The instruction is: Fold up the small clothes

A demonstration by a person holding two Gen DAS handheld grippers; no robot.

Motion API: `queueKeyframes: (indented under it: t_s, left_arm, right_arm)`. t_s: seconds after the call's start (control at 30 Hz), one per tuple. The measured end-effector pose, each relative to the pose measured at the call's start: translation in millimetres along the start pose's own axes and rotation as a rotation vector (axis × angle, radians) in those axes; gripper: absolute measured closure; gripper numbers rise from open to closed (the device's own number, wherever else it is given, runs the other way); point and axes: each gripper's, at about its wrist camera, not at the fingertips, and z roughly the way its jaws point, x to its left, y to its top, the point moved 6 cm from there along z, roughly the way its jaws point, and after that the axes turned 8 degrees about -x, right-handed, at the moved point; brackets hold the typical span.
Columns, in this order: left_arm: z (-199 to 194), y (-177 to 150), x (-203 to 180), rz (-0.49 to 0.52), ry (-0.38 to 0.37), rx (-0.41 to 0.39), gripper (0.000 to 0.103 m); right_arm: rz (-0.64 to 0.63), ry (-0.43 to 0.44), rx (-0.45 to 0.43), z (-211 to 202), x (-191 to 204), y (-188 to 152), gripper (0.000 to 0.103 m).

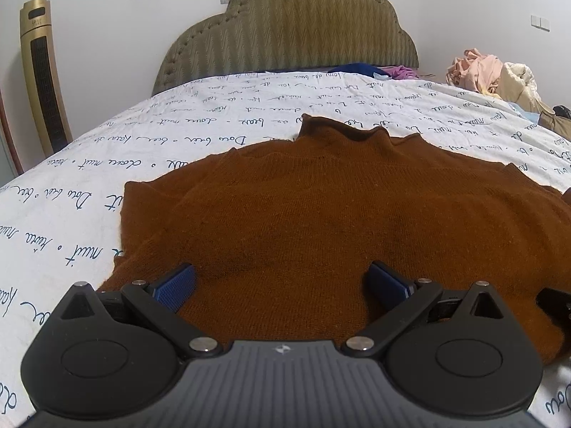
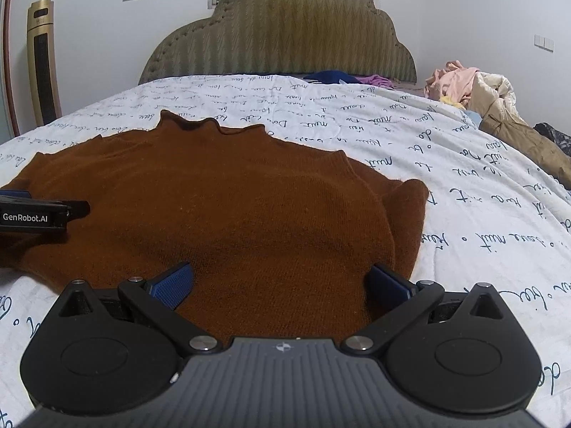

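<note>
A rust-brown knitted sweater (image 1: 321, 207) lies flat on the bed, collar toward the headboard, sleeves folded in at both sides. It also shows in the right wrist view (image 2: 232, 207). My left gripper (image 1: 282, 281) is open, its blue pads (image 1: 178, 285) low over the sweater's near hem on the left part. My right gripper (image 2: 282, 281) is open over the near hem on the right part, holding nothing. The left gripper's body also shows at the left edge of the right wrist view (image 2: 39, 214).
The bed has a white sheet with dark script (image 1: 89, 192) and an olive padded headboard (image 1: 296, 25). A pile of clothes (image 2: 471, 85) lies at the far right, dark and purple garments (image 2: 339, 78) by the headboard. A gold tower fan (image 1: 43, 78) stands left.
</note>
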Motion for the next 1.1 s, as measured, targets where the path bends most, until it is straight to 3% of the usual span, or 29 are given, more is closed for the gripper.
queueKeyframes:
  t_s: [1.1]
  left_arm:
    - [-0.3, 1.1, -0.2, 0.000, 0.001, 0.000, 0.000]
  right_arm:
    - [0.012, 0.007, -0.001, 0.0, 1.4, 1.1, 0.000]
